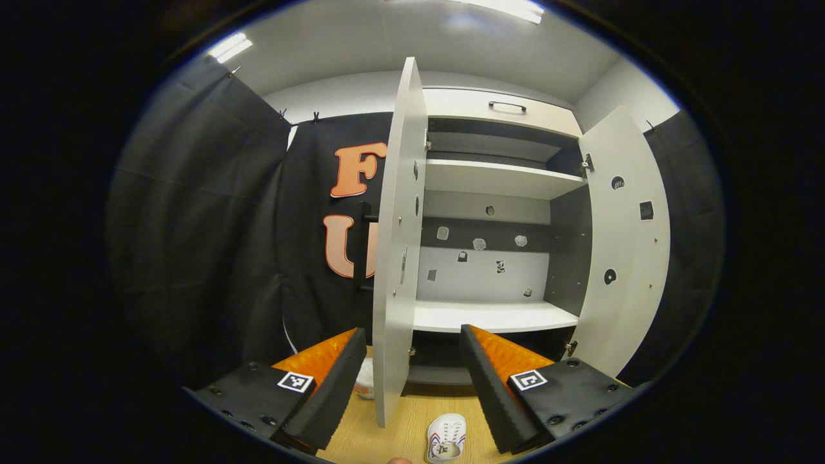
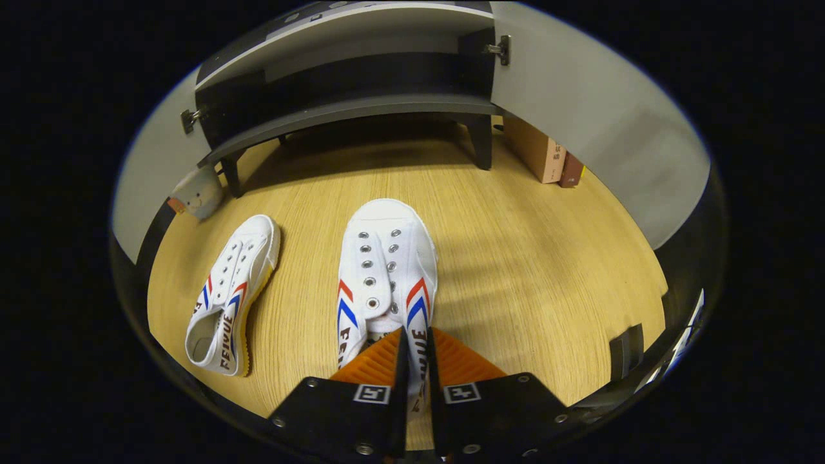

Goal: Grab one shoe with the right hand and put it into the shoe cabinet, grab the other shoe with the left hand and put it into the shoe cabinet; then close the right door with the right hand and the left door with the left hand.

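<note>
Two white canvas shoes with red and blue stripes lie on the wooden floor in front of the shoe cabinet (image 2: 348, 109). In the right gripper view my right gripper (image 2: 414, 368) is shut on the side wall of the nearer shoe (image 2: 387, 258), near its heel, toe pointing at the cabinet. The other shoe (image 2: 232, 290) lies apart to its left. In the left gripper view my left gripper (image 1: 412, 380) is open and held up, facing the open cabinet (image 1: 496, 316) with bare white shelves. One shoe (image 1: 446, 438) shows on the floor below it.
Both cabinet doors stand open: the left door (image 1: 396, 258) edge-on just ahead of my left gripper, the right door (image 1: 622, 245) swung wide. A small plush toy (image 2: 196, 193) sits by the cabinet's left leg and some books (image 2: 544, 151) stand beyond its right leg.
</note>
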`<control>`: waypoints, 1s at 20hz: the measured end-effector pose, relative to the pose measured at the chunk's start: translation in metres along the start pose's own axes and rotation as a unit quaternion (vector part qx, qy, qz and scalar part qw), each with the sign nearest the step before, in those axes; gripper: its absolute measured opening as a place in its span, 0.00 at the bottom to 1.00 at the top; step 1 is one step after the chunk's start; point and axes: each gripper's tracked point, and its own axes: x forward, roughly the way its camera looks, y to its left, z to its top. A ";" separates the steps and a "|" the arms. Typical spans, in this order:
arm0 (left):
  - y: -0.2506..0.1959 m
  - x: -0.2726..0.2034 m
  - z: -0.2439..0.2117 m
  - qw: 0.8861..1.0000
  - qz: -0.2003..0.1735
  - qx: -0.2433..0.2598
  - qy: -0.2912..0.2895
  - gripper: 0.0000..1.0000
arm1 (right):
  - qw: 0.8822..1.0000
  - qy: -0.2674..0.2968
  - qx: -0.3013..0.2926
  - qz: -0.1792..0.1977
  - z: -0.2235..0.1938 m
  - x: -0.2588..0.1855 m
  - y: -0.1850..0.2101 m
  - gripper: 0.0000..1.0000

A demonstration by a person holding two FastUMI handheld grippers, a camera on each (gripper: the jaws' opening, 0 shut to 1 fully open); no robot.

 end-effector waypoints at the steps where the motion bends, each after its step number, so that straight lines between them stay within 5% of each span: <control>1: -0.001 0.000 -0.002 1.000 -0.002 0.001 0.003 0.95 | 1.000 -0.011 0.008 -0.007 0.009 -0.005 0.000 0.00; 7: 0.003 0.008 -0.010 1.000 -0.006 -0.007 0.008 0.95 | 0.997 -0.070 0.012 0.010 0.047 -0.071 0.012 0.00; 14: 0.011 0.016 -0.018 1.000 -0.007 -0.009 0.011 0.96 | 0.985 -0.163 0.026 0.052 0.158 -0.195 0.032 0.00; 20: 0.016 0.017 -0.011 1.000 -0.014 -0.001 -0.006 0.95 | 0.969 -0.233 0.033 0.081 0.248 -0.260 0.056 0.00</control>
